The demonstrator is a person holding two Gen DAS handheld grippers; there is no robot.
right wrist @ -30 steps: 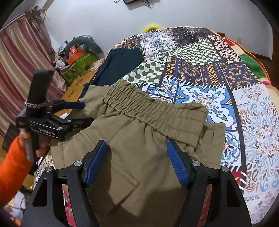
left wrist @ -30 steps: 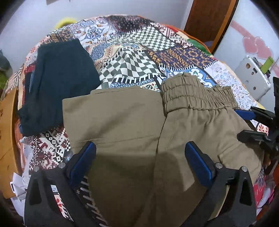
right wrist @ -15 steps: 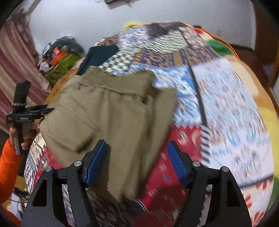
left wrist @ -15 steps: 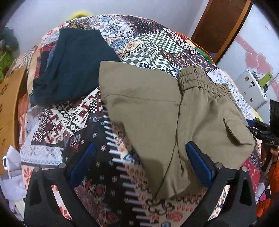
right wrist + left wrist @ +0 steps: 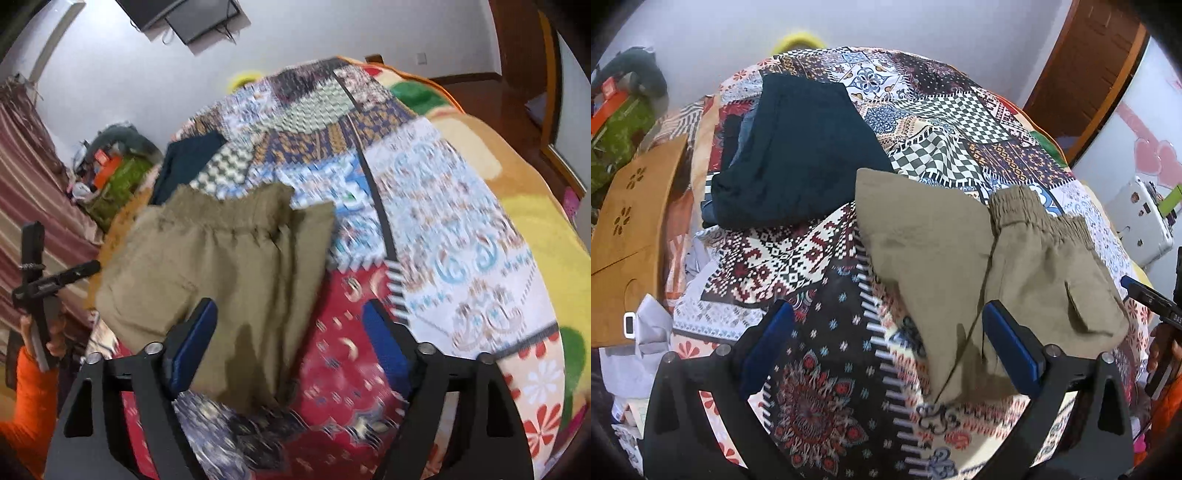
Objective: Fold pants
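Two tools, left (image 5: 886,339) and right (image 5: 288,332), both spread wide, holding nothing. One khaki pants (image 5: 960,258), folded, lies flat on the quilt (image 5: 820,347). One dark garment (image 5: 805,155) lies beyond, close by.

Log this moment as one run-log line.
olive-khaki elastic-waist pants: folded, flat on patchwork bedspread | left tongs: open, empty | right tongs: open, empty | dark navy folded garment: apart from pants
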